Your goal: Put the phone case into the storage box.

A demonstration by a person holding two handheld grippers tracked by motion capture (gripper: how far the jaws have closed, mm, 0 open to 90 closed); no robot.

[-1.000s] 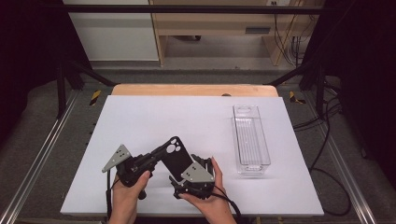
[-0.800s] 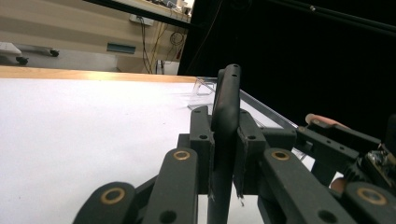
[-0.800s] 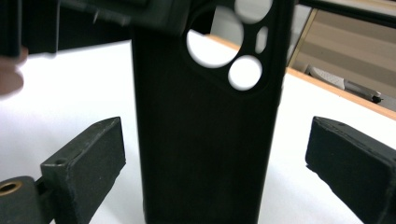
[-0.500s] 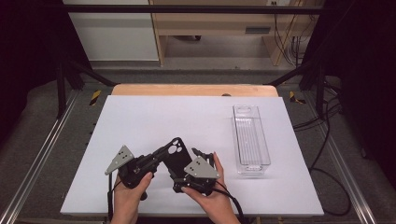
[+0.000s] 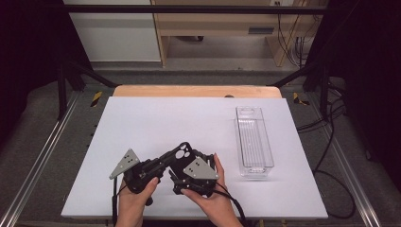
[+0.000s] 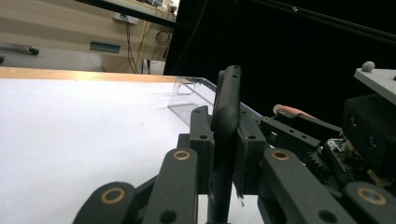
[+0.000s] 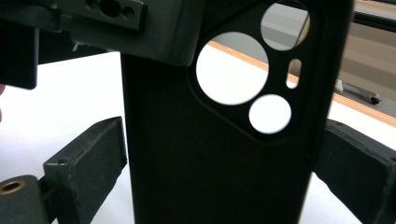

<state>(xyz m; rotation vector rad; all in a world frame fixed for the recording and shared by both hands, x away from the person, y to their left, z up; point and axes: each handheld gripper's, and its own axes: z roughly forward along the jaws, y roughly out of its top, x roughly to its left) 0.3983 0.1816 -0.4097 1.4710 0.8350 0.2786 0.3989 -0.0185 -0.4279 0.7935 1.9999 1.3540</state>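
A black phone case (image 5: 181, 152) with round camera cutouts is held up off the white table (image 5: 179, 118) near its front edge. My left gripper (image 5: 165, 161) comes in from the left and is shut on the case; in the left gripper view the case (image 6: 227, 93) stands edge-on between its jaws (image 6: 224, 128). My right gripper (image 5: 185, 164) meets it from the right. In the right gripper view the case's back (image 7: 210, 163) stands broad in front, and my right gripper (image 7: 224, 158) has one jaw pressed against each long edge.
A clear plastic tray (image 5: 254, 139) lies lengthwise at the table's right side, also seen ahead in the left gripper view (image 6: 196, 93). A wooden strip (image 5: 196, 91) borders the far edge. Cables (image 5: 326, 142) trail off the right side.
The two grippers have drawn closer together over the front of the table. The right gripper has come up around the case that the left one holds.
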